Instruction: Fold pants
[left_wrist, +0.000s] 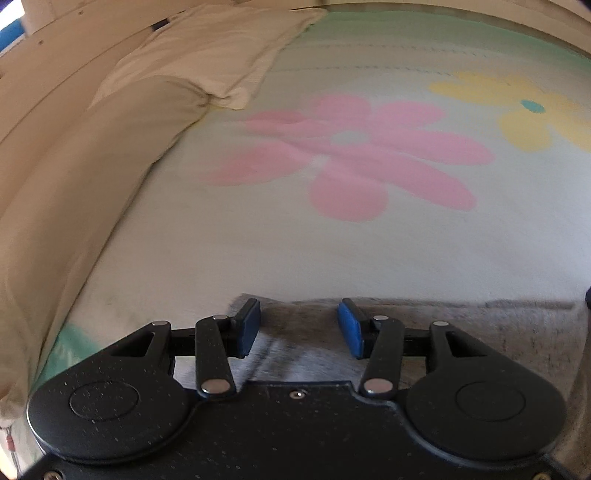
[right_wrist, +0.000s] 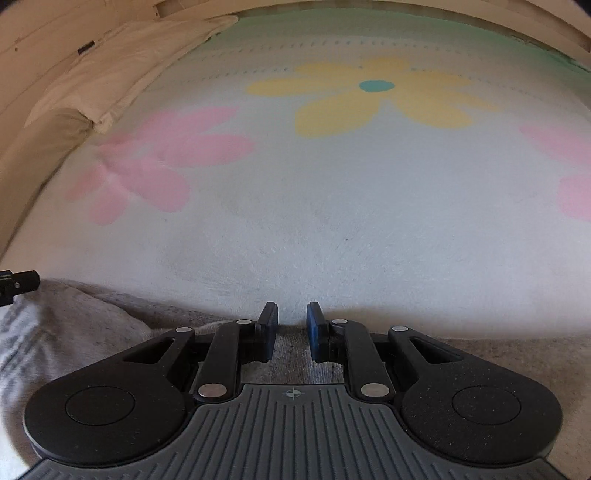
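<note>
The left gripper (left_wrist: 299, 328) hangs with jaws apart over the grey pants (left_wrist: 461, 332), nothing pressed between its blue pads (left_wrist: 248, 328). The right gripper (right_wrist: 291, 328) has jaws narrowly apart above the pants' far edge, gripping nothing. The pants lie flat at the near side of a pale bedspread (right_wrist: 332, 221) printed with pink (left_wrist: 351, 155) and yellow flowers (right_wrist: 373, 96). Cream pillows (left_wrist: 207, 55) line the left side against a wooden wall (left_wrist: 55, 48). No writing is readable.
</note>
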